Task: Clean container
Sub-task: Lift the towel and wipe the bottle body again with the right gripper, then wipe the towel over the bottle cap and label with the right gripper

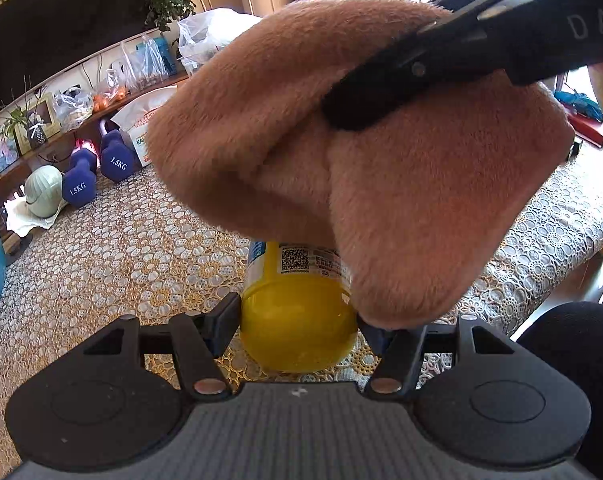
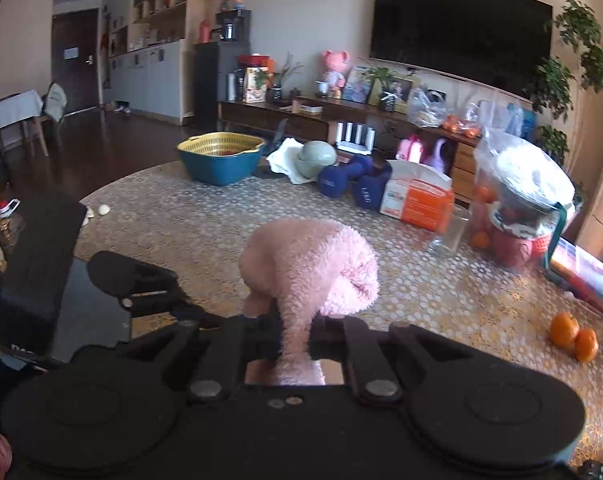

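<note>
In the left wrist view a yellow container [image 1: 297,312] with a printed label lies tilted above the lace-covered table [image 1: 121,260], and my left gripper [image 1: 297,320] is shut on its lower body. A fluffy pink-brown cloth [image 1: 341,160] covers the container's far end. My right gripper [image 1: 365,108] comes in from the upper right and pinches that cloth. In the right wrist view the cloth [image 2: 313,264] bulges ahead of my right gripper [image 2: 297,336], which is shut on its tail. The container is hidden under the cloth there. The left gripper [image 2: 141,280] shows at the left.
Blue dumbbells [image 1: 97,172] and a pale green bowl [image 1: 43,192] sit at the table's far side. A blue basin [image 2: 221,160], an orange box [image 2: 417,200], a glass [image 2: 449,232], bagged fruit [image 2: 517,208] and two oranges [image 2: 573,334] stand further round.
</note>
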The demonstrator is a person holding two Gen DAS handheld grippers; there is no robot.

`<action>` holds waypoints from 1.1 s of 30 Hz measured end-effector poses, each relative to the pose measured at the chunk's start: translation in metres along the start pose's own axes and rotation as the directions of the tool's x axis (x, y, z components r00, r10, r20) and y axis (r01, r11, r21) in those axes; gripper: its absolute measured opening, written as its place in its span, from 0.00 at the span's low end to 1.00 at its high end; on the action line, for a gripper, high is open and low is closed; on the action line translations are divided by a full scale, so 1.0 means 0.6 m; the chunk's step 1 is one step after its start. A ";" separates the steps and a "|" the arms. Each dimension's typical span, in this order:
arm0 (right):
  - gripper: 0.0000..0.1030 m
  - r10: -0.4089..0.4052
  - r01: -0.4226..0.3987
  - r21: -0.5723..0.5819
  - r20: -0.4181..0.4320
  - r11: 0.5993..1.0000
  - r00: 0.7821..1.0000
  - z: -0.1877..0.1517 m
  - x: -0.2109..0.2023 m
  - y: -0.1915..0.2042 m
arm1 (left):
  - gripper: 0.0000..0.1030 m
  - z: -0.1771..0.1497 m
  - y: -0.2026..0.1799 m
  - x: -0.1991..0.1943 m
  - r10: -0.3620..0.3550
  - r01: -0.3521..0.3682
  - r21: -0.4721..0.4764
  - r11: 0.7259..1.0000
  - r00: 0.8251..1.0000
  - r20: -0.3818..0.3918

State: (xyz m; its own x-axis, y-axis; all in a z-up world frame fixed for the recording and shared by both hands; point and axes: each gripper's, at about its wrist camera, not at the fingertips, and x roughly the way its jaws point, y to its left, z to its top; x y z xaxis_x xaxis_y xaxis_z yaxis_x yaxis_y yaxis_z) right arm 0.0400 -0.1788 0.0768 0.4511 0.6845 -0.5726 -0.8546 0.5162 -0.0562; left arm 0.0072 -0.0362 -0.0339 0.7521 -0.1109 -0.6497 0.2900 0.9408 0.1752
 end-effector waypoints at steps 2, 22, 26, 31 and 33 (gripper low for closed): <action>0.08 0.032 -0.032 -0.033 -0.014 0.999 0.999 0.001 0.010 0.021 | 0.60 0.001 -0.003 0.000 0.005 -0.005 0.017 1.000 1.000 -0.001; 0.09 -0.109 0.096 -0.103 -0.133 0.990 0.985 -0.027 0.095 -0.003 | 0.60 0.000 -0.006 0.008 0.009 -0.010 0.070 0.998 1.000 0.012; 0.09 -0.113 0.112 -0.017 -0.156 0.994 0.981 -0.040 0.100 -0.040 | 0.60 0.000 0.006 0.008 -0.012 0.012 0.027 1.000 1.000 0.007; 0.09 -0.106 0.124 0.074 -0.206 0.990 0.973 -0.079 0.114 -0.069 | 0.60 0.001 0.014 0.007 -0.030 0.030 0.000 1.000 1.000 0.005; 0.09 -0.106 0.125 0.085 -0.199 0.988 0.974 -0.083 0.112 -0.069 | 0.60 0.001 0.015 0.007 -0.028 0.028 -0.003 1.000 1.000 0.004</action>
State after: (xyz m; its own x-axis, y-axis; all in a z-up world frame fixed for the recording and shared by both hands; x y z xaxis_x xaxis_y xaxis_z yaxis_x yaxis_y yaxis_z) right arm 0.0929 -0.1798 -0.0003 0.4790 0.5097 -0.7147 -0.7664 0.6398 -0.0574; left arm 0.0136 -0.0287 -0.0346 0.7461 -0.1387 -0.6512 0.3096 0.9382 0.1549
